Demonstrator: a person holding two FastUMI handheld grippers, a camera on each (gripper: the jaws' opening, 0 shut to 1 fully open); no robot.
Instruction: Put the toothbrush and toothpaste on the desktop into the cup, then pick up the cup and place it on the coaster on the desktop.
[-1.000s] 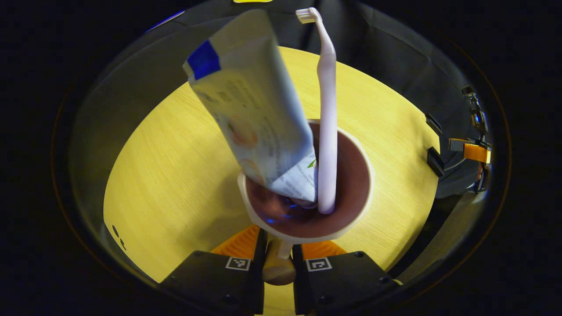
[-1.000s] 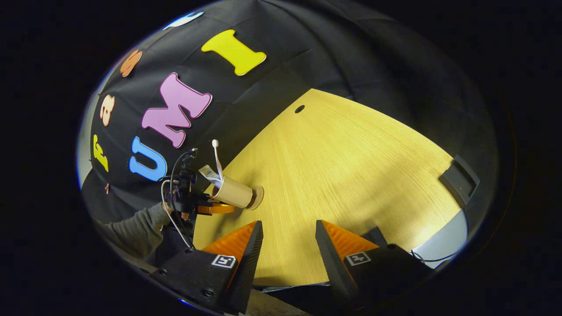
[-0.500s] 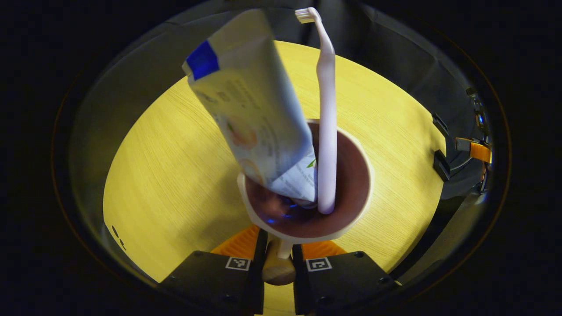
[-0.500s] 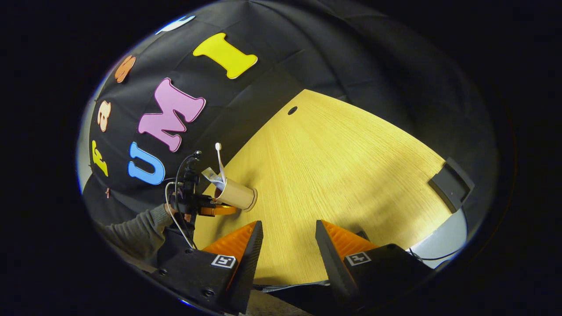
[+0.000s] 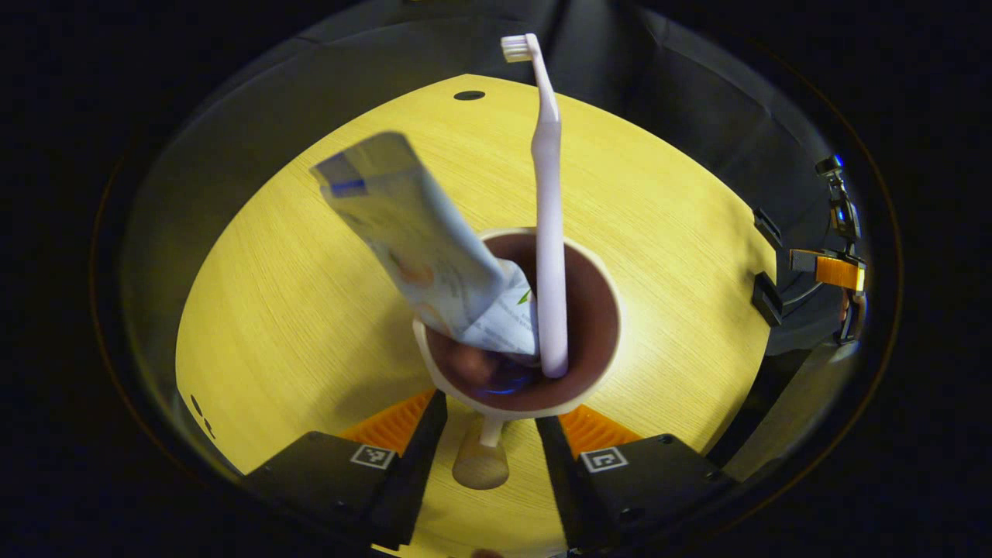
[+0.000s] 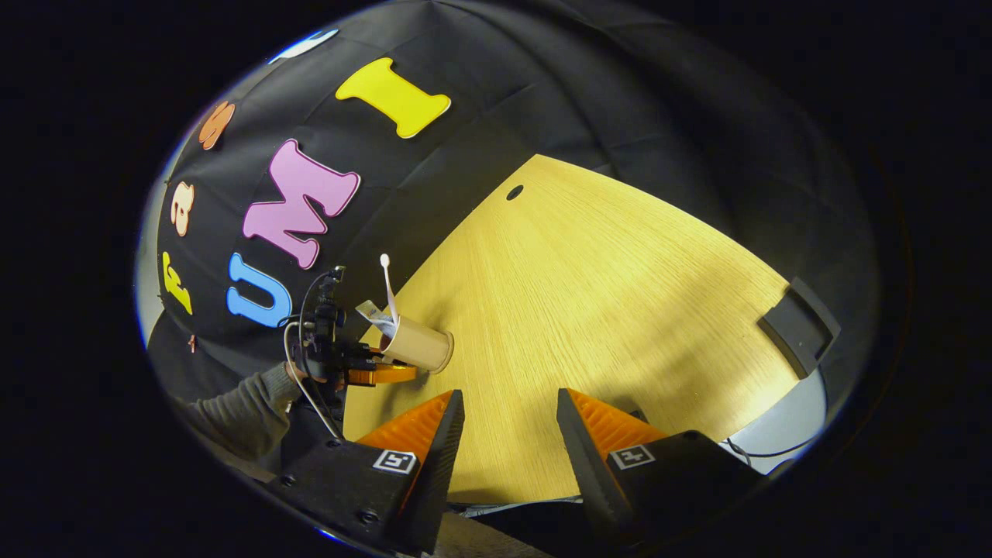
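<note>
A beige cup (image 5: 601, 298) with a brown inside stands on the yellow desktop (image 5: 294, 279). A white toothpaste tube (image 5: 418, 240) leans left in it, and a pale toothbrush (image 5: 549, 232) stands beside the tube, bristles up. My left gripper (image 5: 490, 411) is open, with the cup's knobbed handle (image 5: 480, 465) lying free between its fingers. The cup's foot hides what lies under it. In the right gripper view the cup (image 6: 418, 345) sits far left with the left gripper (image 6: 364, 372) at it. My right gripper (image 6: 509, 399) hangs open and holds nothing.
A dark round hole (image 6: 514, 192) marks the desktop's far part. A black block (image 6: 798, 325) sits at the right edge. A person's sleeve (image 6: 232, 411) reaches in at the left. The other gripper (image 5: 833, 271) shows at the right of the left gripper view.
My left gripper has let go of the cup's handle and opened. The cup has sunk lower and the tube now leans farther over. The right gripper has barely moved.
</note>
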